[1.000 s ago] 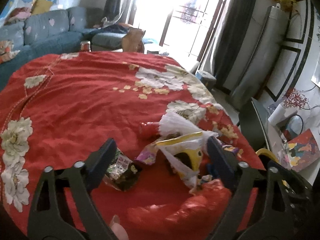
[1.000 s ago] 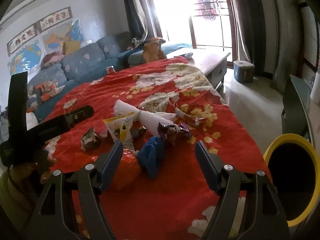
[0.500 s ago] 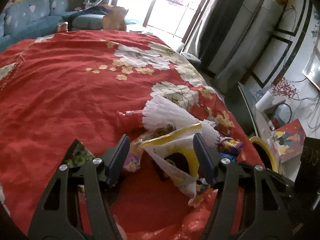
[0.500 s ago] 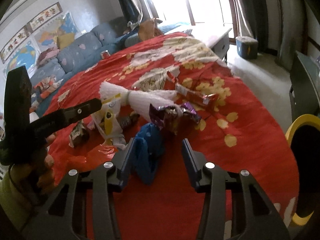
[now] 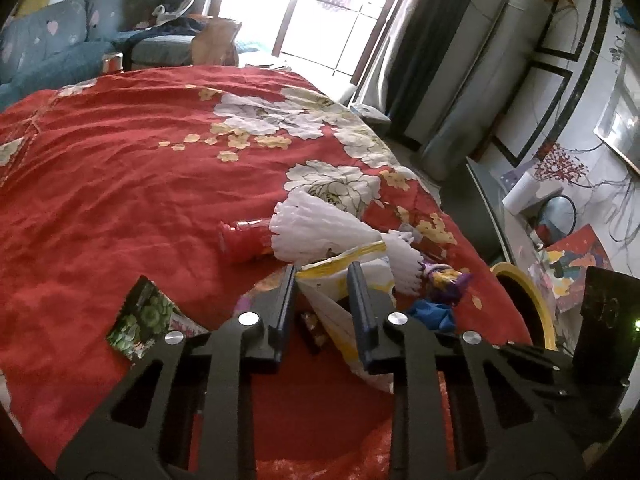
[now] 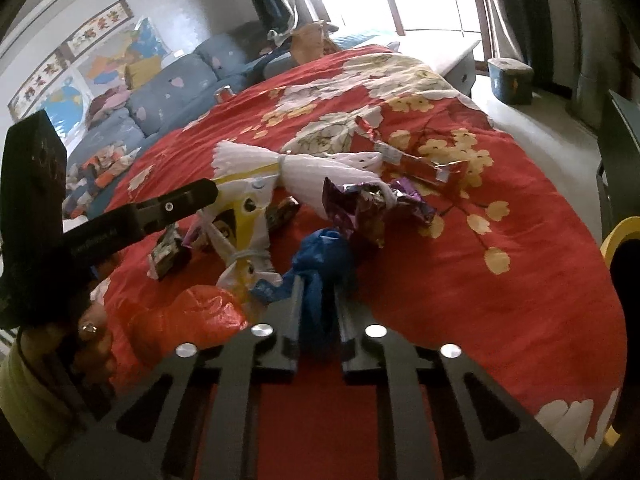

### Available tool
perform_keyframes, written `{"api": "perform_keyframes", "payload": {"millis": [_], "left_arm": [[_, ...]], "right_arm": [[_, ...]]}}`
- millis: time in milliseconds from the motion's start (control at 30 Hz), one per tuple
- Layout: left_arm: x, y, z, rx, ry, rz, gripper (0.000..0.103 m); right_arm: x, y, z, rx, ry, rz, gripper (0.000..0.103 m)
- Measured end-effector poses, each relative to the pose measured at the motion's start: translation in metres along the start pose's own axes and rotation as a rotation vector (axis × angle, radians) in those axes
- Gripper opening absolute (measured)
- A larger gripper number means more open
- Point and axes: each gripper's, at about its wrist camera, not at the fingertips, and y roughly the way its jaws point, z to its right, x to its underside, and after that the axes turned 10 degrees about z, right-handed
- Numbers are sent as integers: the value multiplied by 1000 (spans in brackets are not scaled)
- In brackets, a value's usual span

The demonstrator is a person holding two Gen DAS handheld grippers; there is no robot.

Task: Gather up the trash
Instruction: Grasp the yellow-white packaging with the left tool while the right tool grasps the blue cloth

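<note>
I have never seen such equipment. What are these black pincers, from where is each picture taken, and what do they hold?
No robot here: a person holds a hand-held gripper in each hand, each with a camera looking along its two fingers. One picture looks along the left gripper, the other along the right gripper. Trash lies on a red flowered cloth: wrappers, a white plastic bundle, a red cup. The left jaws are closing on a yellow-and-white bag; the right jaws are closing on a crumpled blue bag. A yellow-rimmed bin stands beside.
</note>
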Motion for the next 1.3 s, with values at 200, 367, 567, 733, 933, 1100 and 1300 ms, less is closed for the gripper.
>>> {"api": "perform_keyframes", "payload": {"millis": [200, 367, 567, 733, 933, 1100, 1300], "left_arm": [[-2, -15, 9, 25, 24, 20, 12], [-3, -25, 16, 40, 40, 27, 7], [-9, -41, 29, 53, 55, 75, 5], [-15, -54, 42, 73, 67, 118, 5], [-23, -71, 59, 102, 87, 166, 5], [-27, -82, 73, 122, 99, 196, 5], [-30, -86, 87, 138, 109, 214, 5]], "right_arm": [[2, -7, -2, -12, -3, 8, 6], [0, -16, -3, -23, -2, 33, 5], [-7, -37, -3, -25, -14, 94, 4], [-14, -56, 0, -36, -4, 135, 3], [-21, -82, 3, -56, 15, 188, 3], [-27, -104, 11, -47, 33, 241, 3], [-32, -120, 24, -9, 59, 286, 3]]}}
